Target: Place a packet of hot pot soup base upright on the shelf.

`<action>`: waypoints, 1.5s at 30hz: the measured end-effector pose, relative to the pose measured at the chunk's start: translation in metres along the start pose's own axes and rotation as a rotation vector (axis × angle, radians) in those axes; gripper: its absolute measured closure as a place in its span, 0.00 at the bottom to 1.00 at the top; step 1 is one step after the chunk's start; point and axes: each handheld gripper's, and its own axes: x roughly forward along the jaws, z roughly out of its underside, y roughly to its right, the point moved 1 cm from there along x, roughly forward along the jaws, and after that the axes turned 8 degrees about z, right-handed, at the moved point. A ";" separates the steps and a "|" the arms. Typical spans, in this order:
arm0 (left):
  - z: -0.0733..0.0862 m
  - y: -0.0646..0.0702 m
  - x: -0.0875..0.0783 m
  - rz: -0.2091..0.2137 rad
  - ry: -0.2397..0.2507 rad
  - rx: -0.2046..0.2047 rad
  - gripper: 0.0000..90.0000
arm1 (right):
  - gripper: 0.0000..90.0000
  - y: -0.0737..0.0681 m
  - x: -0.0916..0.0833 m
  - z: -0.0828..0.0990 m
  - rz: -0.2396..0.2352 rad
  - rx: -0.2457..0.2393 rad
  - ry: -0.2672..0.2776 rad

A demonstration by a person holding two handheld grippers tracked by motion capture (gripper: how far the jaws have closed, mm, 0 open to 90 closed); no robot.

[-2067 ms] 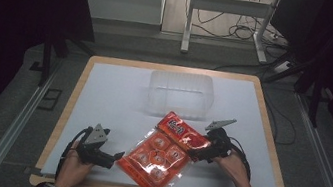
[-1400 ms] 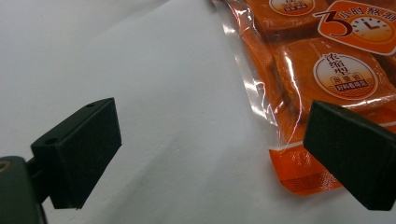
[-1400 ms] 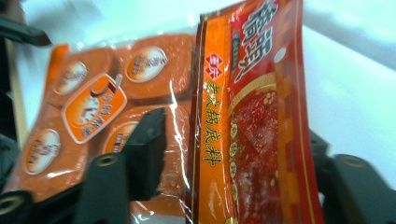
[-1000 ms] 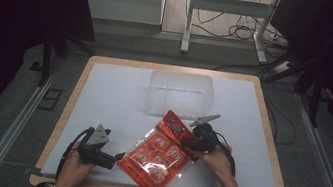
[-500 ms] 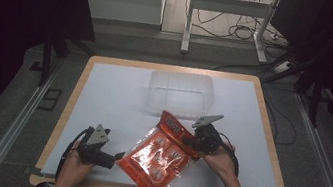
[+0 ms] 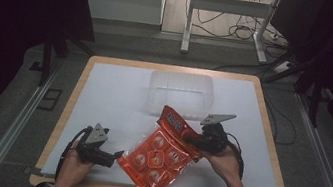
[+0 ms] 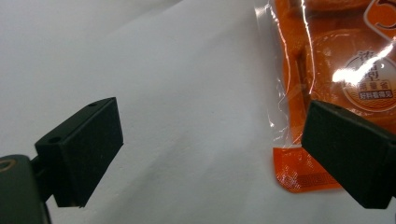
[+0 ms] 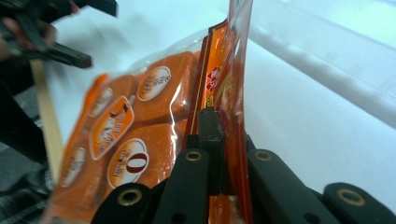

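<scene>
An orange-red snack bag [image 6: 159, 155] with several round packs inside hangs tilted over the table's front. My right gripper [image 6: 192, 139] is shut on the bag's upper right edge and holds it lifted. In the right gripper view the bag [image 8: 140, 130] is pinched between the two black jaws of the right gripper [image 8: 219, 140]. My left gripper [image 6: 114, 155] rests low at the front left, open, just left of the bag. Its own view shows the left gripper [image 7: 212, 149] with wide-apart jaws over the white table and the bag's corner [image 7: 327, 93] beside the right jaw.
A clear plastic tub [image 6: 180, 93] stands at the back middle of the white table [image 6: 113, 95], just beyond the bag's top. The table has a wooden rim [image 6: 269, 135]. Cables and a metal stand lie on the floor behind.
My right gripper has risen with the bag's top edge, so the bag now stands steeper off the table. The left gripper has stayed put.
</scene>
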 end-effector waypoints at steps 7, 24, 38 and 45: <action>0.000 0.001 0.000 -0.004 -0.006 0.004 0.06 | 0.99 -0.008 -0.020 -0.013 -0.069 0.029 0.036; -0.001 0.001 0.000 -0.008 -0.008 0.012 0.06 | 0.99 -0.017 -0.062 -0.052 -0.111 0.027 0.081; -0.001 0.001 0.000 -0.007 -0.001 0.015 0.06 | 0.99 -0.015 -0.090 -0.081 -0.090 0.016 0.139; -0.001 0.001 0.001 -0.004 -0.004 0.012 0.06 | 0.99 0.000 -0.095 -0.091 -0.034 0.035 0.152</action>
